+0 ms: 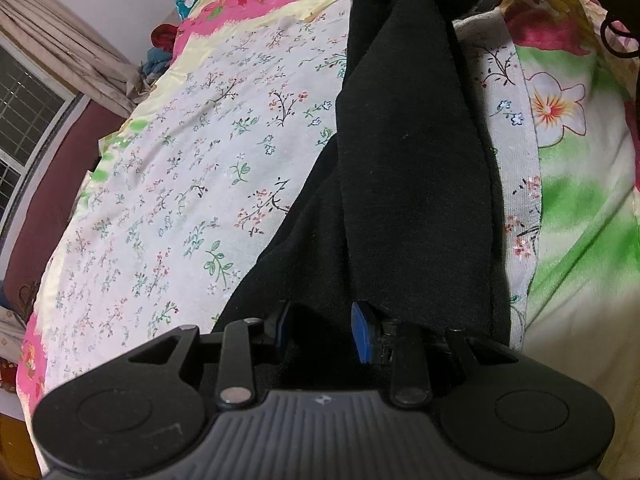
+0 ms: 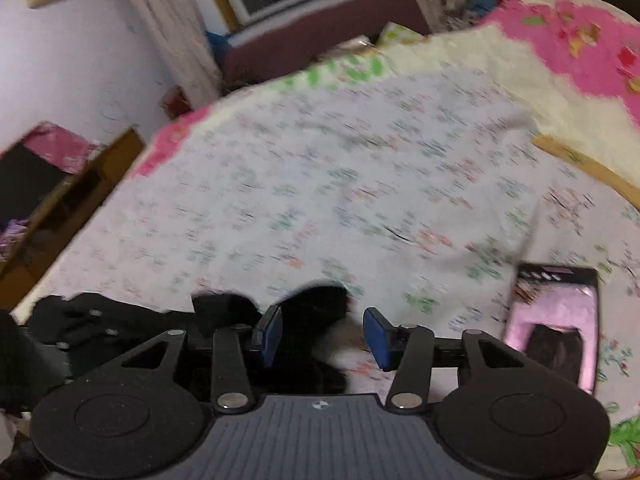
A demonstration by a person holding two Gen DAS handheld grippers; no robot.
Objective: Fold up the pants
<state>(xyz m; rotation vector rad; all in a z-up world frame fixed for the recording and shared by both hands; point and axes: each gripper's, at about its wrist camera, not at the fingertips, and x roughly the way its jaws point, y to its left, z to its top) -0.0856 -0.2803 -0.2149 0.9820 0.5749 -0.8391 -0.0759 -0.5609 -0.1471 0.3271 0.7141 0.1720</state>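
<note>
Black pants (image 1: 412, 184) fill the gap of my left tongs (image 1: 322, 332), clamped on the cloth.

Blue pads (image 1: 362, 334) of those tongs pinch the near end while the pants run away up the floral bed sheet (image 1: 192, 168). My right tongs (image 2: 322, 338) stand apart (blurred view), dark cloth (image 2: 316, 312) lying loose between them, unpinched. One packet (image 2: 556, 328) lies on the sheet, beside my right tongs; its contents I cannot tell.

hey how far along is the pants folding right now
Early on. The black pants lie lengthwise on the floral sheet, one leg laid over the other. The left gripper grips the near end. The right gripper is open, with black cloth loose between its pads. Cross folds remain.
</note>
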